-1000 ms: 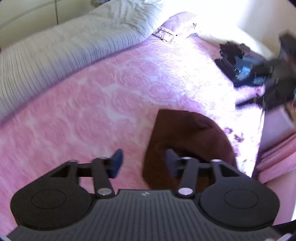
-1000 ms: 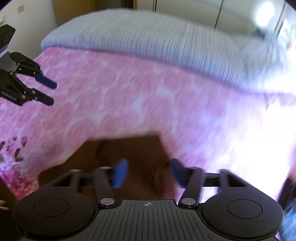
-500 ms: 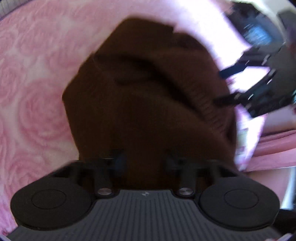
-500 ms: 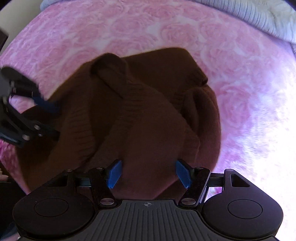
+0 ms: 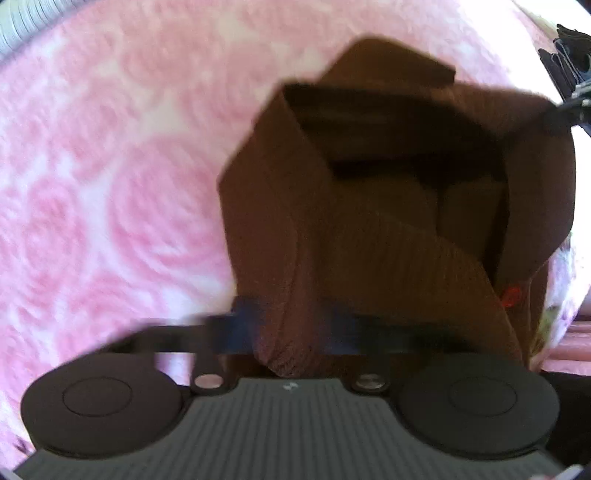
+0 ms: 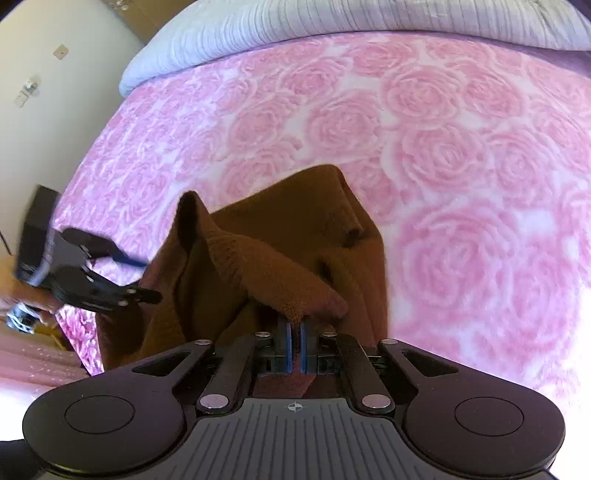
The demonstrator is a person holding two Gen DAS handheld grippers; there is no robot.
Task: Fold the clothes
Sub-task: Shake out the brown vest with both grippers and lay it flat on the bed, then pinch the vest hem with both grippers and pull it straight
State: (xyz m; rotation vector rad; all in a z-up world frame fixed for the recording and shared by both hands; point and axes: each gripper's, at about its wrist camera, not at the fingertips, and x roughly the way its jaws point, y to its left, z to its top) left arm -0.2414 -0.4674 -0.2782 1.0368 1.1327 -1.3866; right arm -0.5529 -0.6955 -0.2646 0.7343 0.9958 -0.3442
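A brown knit sweater (image 6: 280, 254) lies bunched on the pink rose-patterned bedspread (image 6: 443, 155). My right gripper (image 6: 294, 345) is shut on a ribbed edge of the sweater and lifts it off the bed. In the left wrist view the sweater (image 5: 369, 221) fills the middle, and a fold of it hangs between the blurred blue pads of my left gripper (image 5: 286, 332), which are still apart. The left gripper also shows in the right wrist view (image 6: 144, 278), open at the sweater's left edge.
A grey-white striped duvet (image 6: 369, 18) is piled along the far side of the bed. A cream wall (image 6: 48, 92) stands at the left. The bed's edge and pink fabric (image 6: 33, 362) show at the lower left.
Both grippers have moved in close to the sweater. My right gripper has shut on the sweater's edge and raised it. My left gripper has closed in around a fold.
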